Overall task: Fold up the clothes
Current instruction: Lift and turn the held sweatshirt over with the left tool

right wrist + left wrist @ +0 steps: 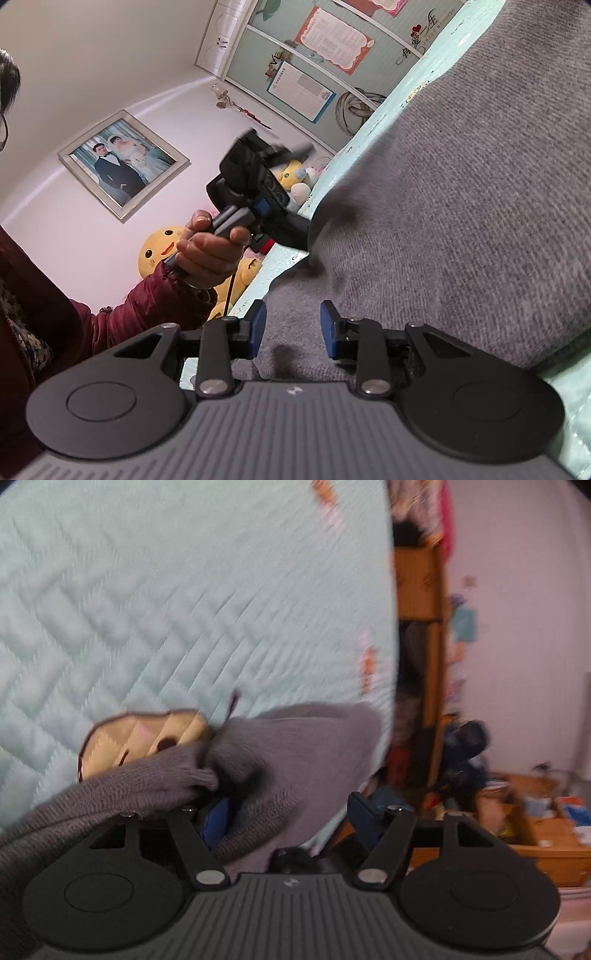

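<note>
A grey knit garment (280, 746) lies on a pale green quilted bed cover (147, 609). In the left wrist view my left gripper (291, 812) is open; its fingers stand wide apart and grey knit fabric drapes over the left blue pad (218, 819). The view is blurred. In the right wrist view the garment (461, 206) spreads flat over the bed (373, 129). My right gripper (293, 328) is open just above the garment's near edge, holding nothing. The left gripper also shows in the right wrist view (255, 184), held in a hand at the garment's far edge.
A cartoon patch (144, 738) is printed on the cover beside the garment. Wooden shelves (421, 627) and a cluttered wooden box (535, 827) stand past the bed's edge. Yellow plush toys (166, 251), a framed photo (122, 162) and a wardrobe (314, 74) lie beyond.
</note>
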`<state>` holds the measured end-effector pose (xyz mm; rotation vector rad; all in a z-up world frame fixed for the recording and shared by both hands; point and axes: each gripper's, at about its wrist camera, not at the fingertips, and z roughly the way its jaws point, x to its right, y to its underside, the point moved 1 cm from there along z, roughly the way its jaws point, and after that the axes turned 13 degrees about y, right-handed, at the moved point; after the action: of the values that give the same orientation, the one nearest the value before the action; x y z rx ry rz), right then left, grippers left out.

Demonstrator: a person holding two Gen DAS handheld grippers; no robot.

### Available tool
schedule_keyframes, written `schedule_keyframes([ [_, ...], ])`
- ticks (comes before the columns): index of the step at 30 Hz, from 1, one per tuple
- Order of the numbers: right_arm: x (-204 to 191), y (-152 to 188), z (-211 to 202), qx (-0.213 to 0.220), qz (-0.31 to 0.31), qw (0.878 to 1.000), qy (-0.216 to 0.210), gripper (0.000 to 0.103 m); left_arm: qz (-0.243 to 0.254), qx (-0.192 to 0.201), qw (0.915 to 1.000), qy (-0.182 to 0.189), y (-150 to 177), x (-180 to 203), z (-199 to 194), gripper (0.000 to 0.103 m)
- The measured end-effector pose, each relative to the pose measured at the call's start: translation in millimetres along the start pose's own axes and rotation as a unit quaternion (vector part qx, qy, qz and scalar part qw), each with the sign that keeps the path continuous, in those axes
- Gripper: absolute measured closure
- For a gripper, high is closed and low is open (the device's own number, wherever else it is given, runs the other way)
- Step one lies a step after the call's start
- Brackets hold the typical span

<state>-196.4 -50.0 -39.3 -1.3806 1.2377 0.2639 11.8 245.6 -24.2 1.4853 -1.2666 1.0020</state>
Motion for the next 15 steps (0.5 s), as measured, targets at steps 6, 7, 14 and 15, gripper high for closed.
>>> schedule_keyframes([
  [6,-0.6,-1.5,1.5,0.001,0.0,1.0,-0.003,0.071,-0.071,0.077,0.992,0.07,-3.3,-16.9,5.2,0.019],
  [7,-0.7,-1.9,1.8,0.001,0.0,1.0,-0.003,0.071,-0.076,0.087,0.9901,0.08,-1.1,-17.2,4.2,0.017],
  [14,-1.4,-1.8,3.9,0.001,-0.002,1.0,-0.005,0.071,-0.121,0.178,0.9662,0.142,-38.5,-32.9,-12.9,0.026],
  [15,-2.0,-1.7,3.9,0.002,-0.002,1.0,-0.005,0.071,-0.115,0.163,0.9709,0.132,-42.8,-33.7,-6.5,0.026],
])
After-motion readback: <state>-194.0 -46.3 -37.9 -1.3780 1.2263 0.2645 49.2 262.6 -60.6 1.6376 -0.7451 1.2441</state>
